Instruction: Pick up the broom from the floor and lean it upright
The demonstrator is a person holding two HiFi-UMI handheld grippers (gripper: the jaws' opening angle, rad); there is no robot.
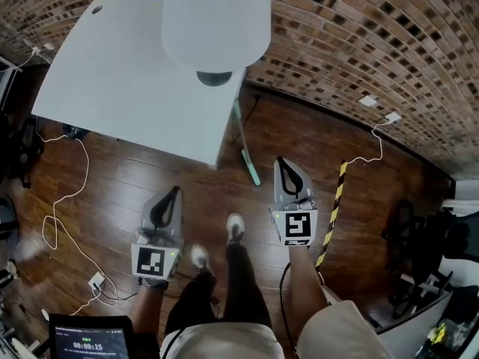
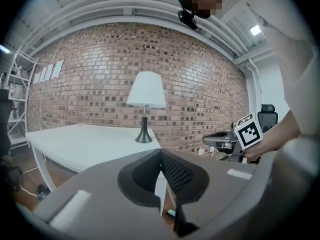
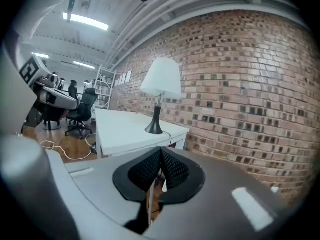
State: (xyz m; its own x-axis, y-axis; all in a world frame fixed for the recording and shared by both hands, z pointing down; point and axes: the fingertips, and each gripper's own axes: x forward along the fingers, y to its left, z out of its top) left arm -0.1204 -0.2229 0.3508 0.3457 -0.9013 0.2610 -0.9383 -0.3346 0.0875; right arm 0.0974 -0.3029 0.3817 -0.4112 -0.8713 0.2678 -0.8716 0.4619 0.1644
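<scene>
Pressed together and empty, left tool [image 1: 174,197] and right tool [image 1: 286,169] must avoid nudging the broom [image 1: 245,152] propped against the worktop [image 1: 127,81].

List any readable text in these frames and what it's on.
"00:00:15": timer on the screen, bottom left of the head view. The small line above it is too blurred to read.
Marker cubes: square patterns only, no letters.
Sheets on the brick wall, left gripper view: too small to read.
Nothing else legible.
</scene>
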